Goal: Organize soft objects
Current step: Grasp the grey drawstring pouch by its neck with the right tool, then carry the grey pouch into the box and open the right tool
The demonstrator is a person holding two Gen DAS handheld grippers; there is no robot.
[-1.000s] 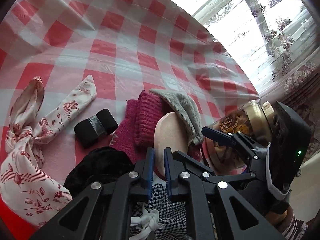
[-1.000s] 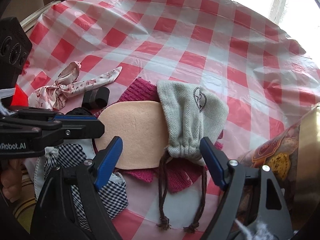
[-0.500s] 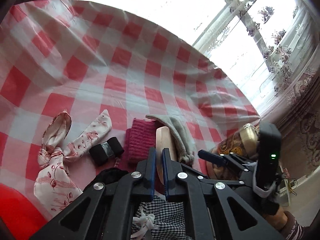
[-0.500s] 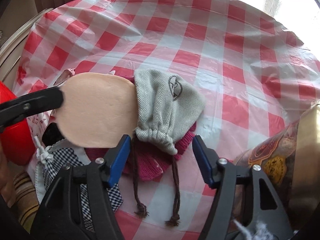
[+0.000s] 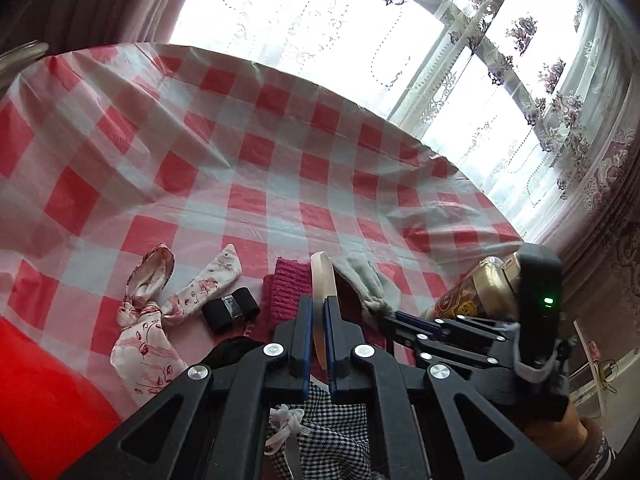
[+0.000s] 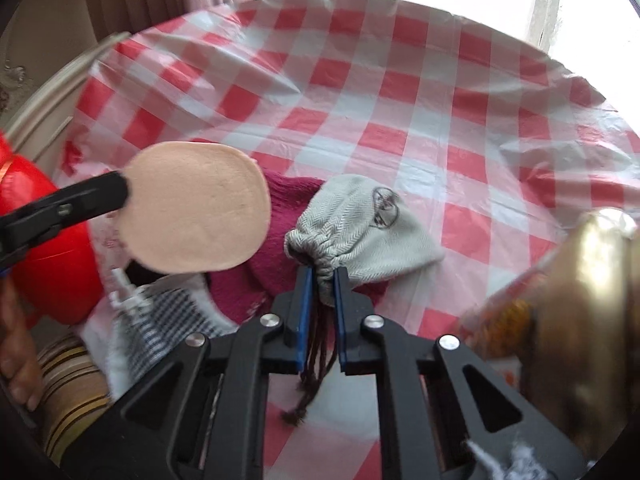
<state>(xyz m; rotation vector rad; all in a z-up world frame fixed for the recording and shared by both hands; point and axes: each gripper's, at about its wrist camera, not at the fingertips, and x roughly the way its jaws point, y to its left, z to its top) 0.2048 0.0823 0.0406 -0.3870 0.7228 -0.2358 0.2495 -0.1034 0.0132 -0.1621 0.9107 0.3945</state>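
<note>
Gripping the gathered neck of the grey drawstring pouch (image 6: 360, 228), the right gripper (image 6: 319, 280) had its jaws pinched shut on it; the pouch lay on the magenta knit (image 6: 288, 196). The left gripper (image 5: 316, 312) was clamped on a peach felt disc (image 6: 192, 208), held left of the pouch. Sorting looked under way; next, each piece probably needed lifting clear to its place. Only the left view showed the floral scarf (image 5: 160, 312) and the black roll (image 5: 230, 310), left of the knit.
</note>
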